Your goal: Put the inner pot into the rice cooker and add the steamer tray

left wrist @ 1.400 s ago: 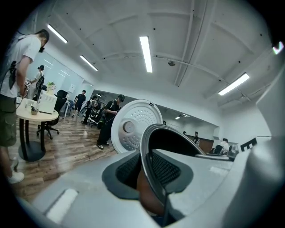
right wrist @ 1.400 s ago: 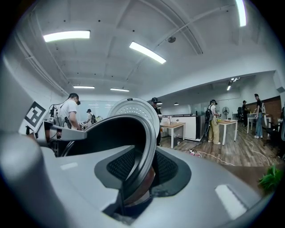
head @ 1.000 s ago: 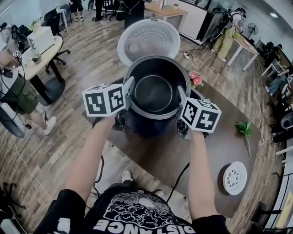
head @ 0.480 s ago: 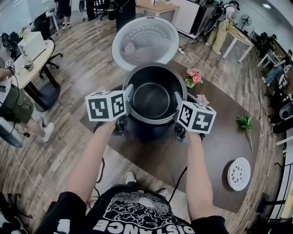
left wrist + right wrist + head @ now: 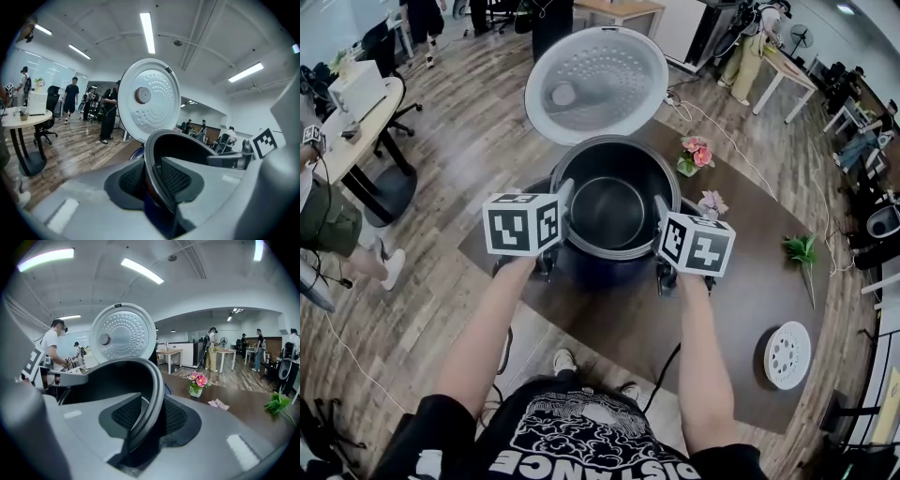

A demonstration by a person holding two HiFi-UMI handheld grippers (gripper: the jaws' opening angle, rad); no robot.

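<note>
The dark inner pot (image 5: 609, 214) sits low inside the dark blue rice cooker (image 5: 602, 270), whose white lid (image 5: 596, 84) stands open behind it. My left gripper (image 5: 565, 202) is at the pot's left rim and my right gripper (image 5: 660, 214) at its right rim. Both pairs of jaws have just been opening. In the left gripper view the rim (image 5: 151, 159) stands between the pads (image 5: 131, 180) of the left gripper (image 5: 152, 180) with a thin gap on one side. The right gripper (image 5: 147, 416) shows the same around the rim (image 5: 152, 394). The white steamer tray (image 5: 787, 354) lies at the table's right.
The cooker stands on a brown table (image 5: 741, 281). Pink flowers (image 5: 695, 155), a small pink bloom (image 5: 711, 202) and a green sprig (image 5: 800, 248) lie to the right of it. A black cord (image 5: 661, 375) hangs off the near edge. People and desks fill the room behind.
Both grippers have come down with the pot, which has sunk deeper into the cooker. The marker cubes now sit level with the cooker's top.
</note>
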